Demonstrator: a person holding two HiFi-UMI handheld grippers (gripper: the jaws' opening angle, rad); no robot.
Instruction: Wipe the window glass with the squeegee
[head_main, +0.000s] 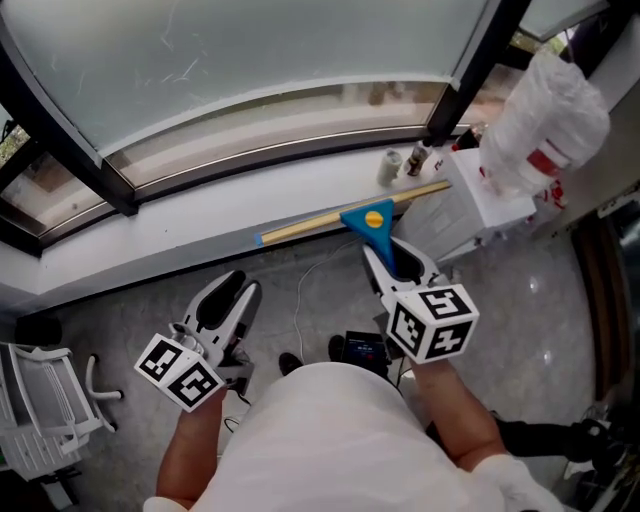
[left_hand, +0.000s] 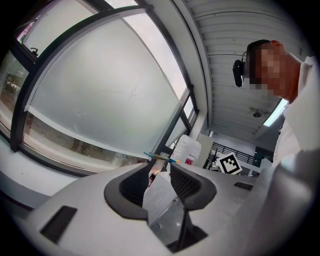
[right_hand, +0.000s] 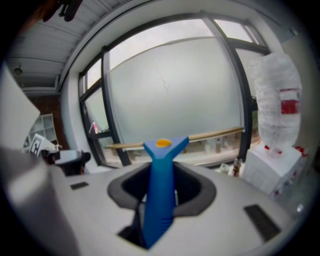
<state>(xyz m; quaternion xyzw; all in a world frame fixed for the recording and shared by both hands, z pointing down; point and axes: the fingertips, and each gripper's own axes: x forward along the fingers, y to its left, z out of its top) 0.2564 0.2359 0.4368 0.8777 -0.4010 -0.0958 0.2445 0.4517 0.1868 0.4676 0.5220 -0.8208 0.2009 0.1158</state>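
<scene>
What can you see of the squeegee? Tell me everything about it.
The squeegee has a blue, plastic-looking handle that widens into a triangular head with a round yellow spot. Across the head runs a long, thin, tan blade bar with a blue cap at its left end. The right gripper is shut on the handle, which stands up between the jaws. The bar lies roughly level along the window sill, below the glass; whether it touches the sill cannot be told.

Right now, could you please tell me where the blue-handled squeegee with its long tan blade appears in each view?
Head view: blue-handled squeegee centre-right, held by the right gripper.
Left gripper view: squeegee small, beyond the open jaws.
Right gripper view: squeegee central, handle clamped between the jaws.
Shared landmark: frosted window glass.
</scene>
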